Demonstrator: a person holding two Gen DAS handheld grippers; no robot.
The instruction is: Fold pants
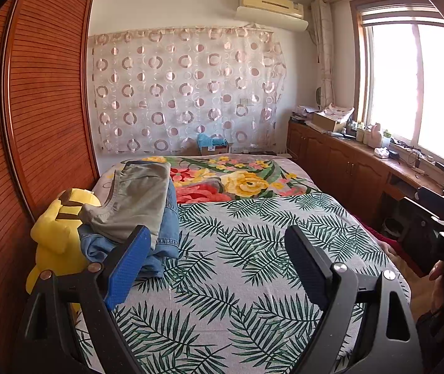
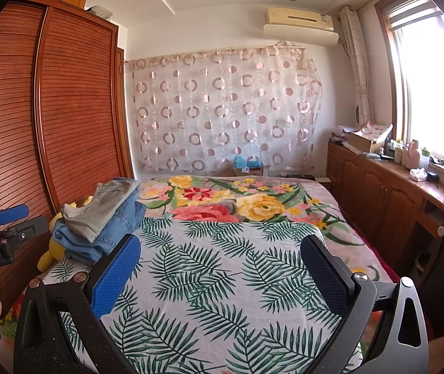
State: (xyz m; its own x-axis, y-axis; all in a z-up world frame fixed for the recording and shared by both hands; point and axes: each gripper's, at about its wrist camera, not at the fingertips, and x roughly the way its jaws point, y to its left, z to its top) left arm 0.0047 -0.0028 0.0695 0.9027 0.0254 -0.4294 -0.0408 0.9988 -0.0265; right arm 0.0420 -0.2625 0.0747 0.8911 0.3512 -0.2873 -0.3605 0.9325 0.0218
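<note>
Pants (image 1: 137, 199) stacked left of gaping left gripper (image 1: 218, 246), seemingly folded

Folded khaki pants (image 1: 137, 199) lie atop folded blue jeans (image 1: 165, 233) (a small stack) at the bed's (image 1: 253, 280) left edge.

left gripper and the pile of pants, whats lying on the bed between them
Nothing: only bare leaf-print sheet. In the left wrist view the open left gripper hangs above it, the pile of pants just beyond its left finger.
</note>
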